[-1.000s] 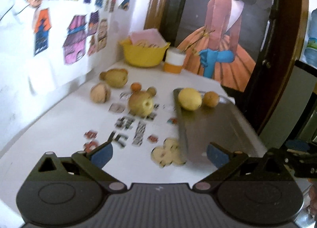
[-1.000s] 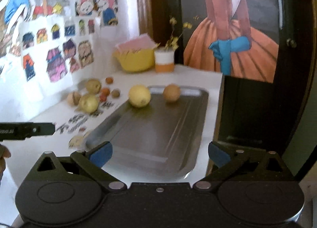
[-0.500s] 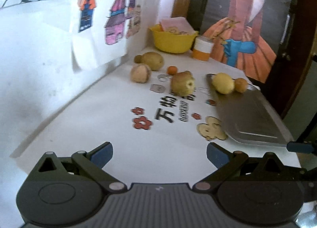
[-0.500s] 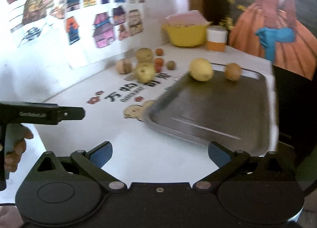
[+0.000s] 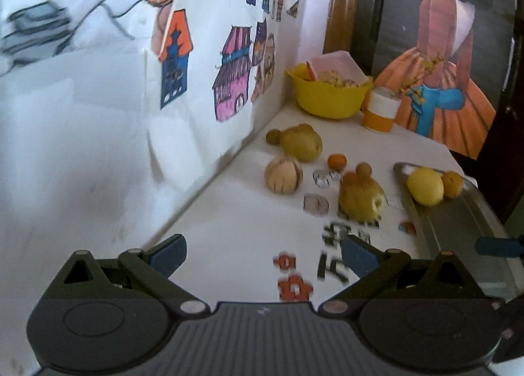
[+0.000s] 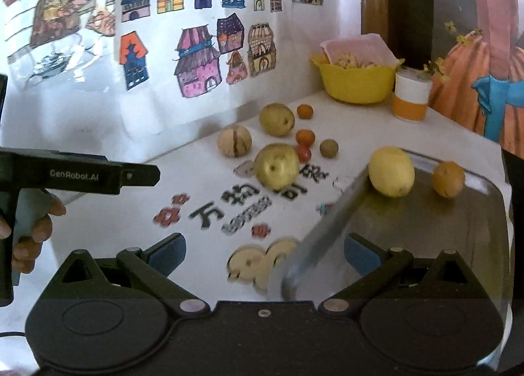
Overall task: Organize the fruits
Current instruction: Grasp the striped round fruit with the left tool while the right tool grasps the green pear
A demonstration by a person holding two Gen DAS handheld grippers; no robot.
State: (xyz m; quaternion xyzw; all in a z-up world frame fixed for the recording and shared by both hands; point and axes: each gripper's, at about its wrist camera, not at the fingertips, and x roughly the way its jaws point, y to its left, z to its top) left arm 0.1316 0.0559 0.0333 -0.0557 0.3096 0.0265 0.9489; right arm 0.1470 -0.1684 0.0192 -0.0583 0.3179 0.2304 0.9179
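A white counter (image 6: 108, 228) carries a metal tray (image 6: 425, 228) on the right, holding a lemon (image 6: 391, 171) and an orange (image 6: 447, 179) at its far end. Left of it lie loose fruits, a pear (image 6: 276, 166) nearest. Both grippers, left (image 5: 262, 253) and right (image 6: 263, 253), hover released, empty.

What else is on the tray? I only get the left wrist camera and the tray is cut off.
Observer: Only the lemon and a small orange fruit, both at the far end of the tray. The rest of its floor is bare.
Child: Where is the right gripper?
Observer: The right gripper is open and empty, by the tray's near corner.
Child: Who holds my gripper?
Observer: A hand is wrapped around the handle of the left gripper.
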